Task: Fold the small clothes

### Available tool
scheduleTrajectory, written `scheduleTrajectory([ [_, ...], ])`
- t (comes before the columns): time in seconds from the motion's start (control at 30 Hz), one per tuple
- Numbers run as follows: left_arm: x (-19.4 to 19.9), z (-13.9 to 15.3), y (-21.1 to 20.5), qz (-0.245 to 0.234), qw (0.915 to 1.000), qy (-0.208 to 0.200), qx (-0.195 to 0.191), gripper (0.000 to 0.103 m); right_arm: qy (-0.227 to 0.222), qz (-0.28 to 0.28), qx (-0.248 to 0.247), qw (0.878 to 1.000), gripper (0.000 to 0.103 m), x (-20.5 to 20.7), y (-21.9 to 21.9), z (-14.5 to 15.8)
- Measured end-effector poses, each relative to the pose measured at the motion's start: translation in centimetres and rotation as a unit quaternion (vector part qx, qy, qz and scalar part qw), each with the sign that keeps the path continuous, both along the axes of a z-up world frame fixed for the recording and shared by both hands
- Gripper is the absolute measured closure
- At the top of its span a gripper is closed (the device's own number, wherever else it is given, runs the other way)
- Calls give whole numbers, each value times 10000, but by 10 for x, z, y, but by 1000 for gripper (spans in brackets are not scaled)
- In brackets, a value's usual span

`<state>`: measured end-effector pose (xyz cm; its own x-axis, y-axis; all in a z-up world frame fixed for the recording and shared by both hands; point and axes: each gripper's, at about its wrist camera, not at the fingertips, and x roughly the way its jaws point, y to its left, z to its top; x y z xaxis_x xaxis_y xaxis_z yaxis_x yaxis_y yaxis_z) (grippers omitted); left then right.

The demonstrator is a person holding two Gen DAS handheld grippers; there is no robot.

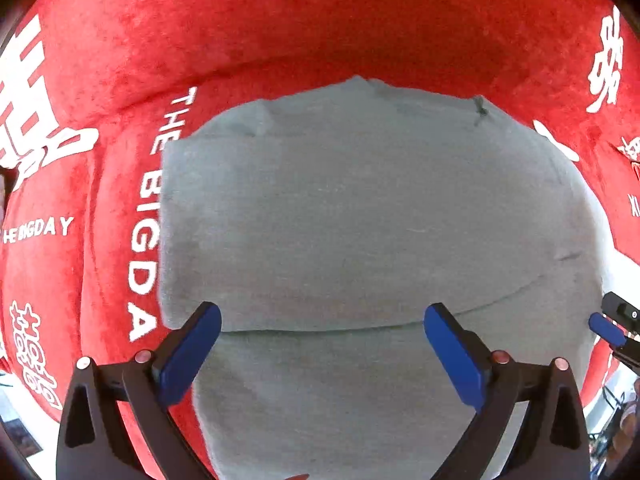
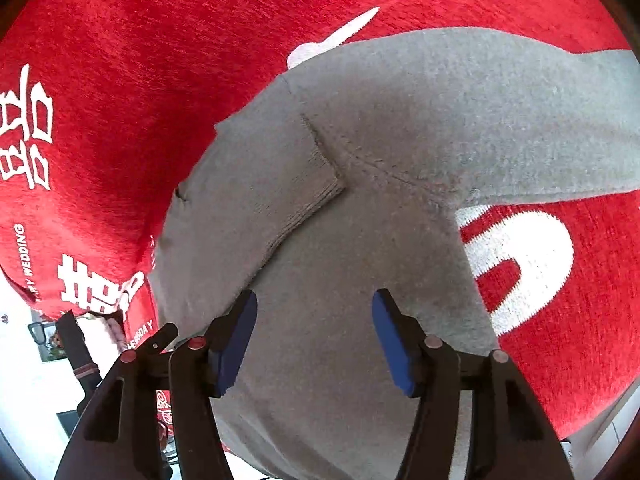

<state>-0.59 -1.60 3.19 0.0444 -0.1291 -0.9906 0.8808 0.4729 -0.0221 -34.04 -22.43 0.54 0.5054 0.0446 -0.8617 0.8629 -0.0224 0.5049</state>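
Sweater [image 1: 360, 220], grey knit, lies flat on red cloth [image 1: 280, 20] with white lettering. One sleeve [image 2: 280, 176] folded across body, ribbed cuff visible; other sleeve [image 2: 520, 120] stretches out sideways. Left gripper [image 1: 322, 352] above lower part of sweater, blue pads spread wide, pinching nothing. Right gripper [image 2: 314, 340] above sweater body, pads apart, pinching nothing.
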Motion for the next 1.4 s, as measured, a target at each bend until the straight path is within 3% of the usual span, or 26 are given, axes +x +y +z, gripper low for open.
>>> scheduleTrajectory([
  [0.3, -19, -9, -32, 103, 9991, -336, 255, 1, -63, -304, -19, 9995, 32, -37, -4, -3],
  [0.5, -45, -20, -57, -190, 9991, -151, 361, 1, -40, -1172, -21, 9931, 29, -109, -13, -10],
  [0.7, -88, -21, -80, -620, 9977, -38, 258, 1, 118, -2602, 124, 9654, 29, -205, -12, -16],
  [0.9, -126, -20, -99, -996, 9947, 18, 241, 1, 71, -3388, 222, 9406, 29, -262, -20, -27],
  [1.13, -147, -25, -110, -1071, 9937, 209, 246, 1, -405, -3936, 339, 9177, 28, -287, -38, -43],
  [1.3, -152, -26, -115, -1130, 9929, 223, 292, 1, -775, -4084, 211, 9093, 29, -290, -44, -39],
  [1.33, -147, -27, -120, -1151, 9927, 202, 287, 1, -853, -4147, 196, 9058, 31, -291, -45, -38],
  [1.4, -148, -26, -120, -1172, 9926, 153, 272, 1, -1016, -4255, 222, 8989, 64, -290, -48, -40],
])
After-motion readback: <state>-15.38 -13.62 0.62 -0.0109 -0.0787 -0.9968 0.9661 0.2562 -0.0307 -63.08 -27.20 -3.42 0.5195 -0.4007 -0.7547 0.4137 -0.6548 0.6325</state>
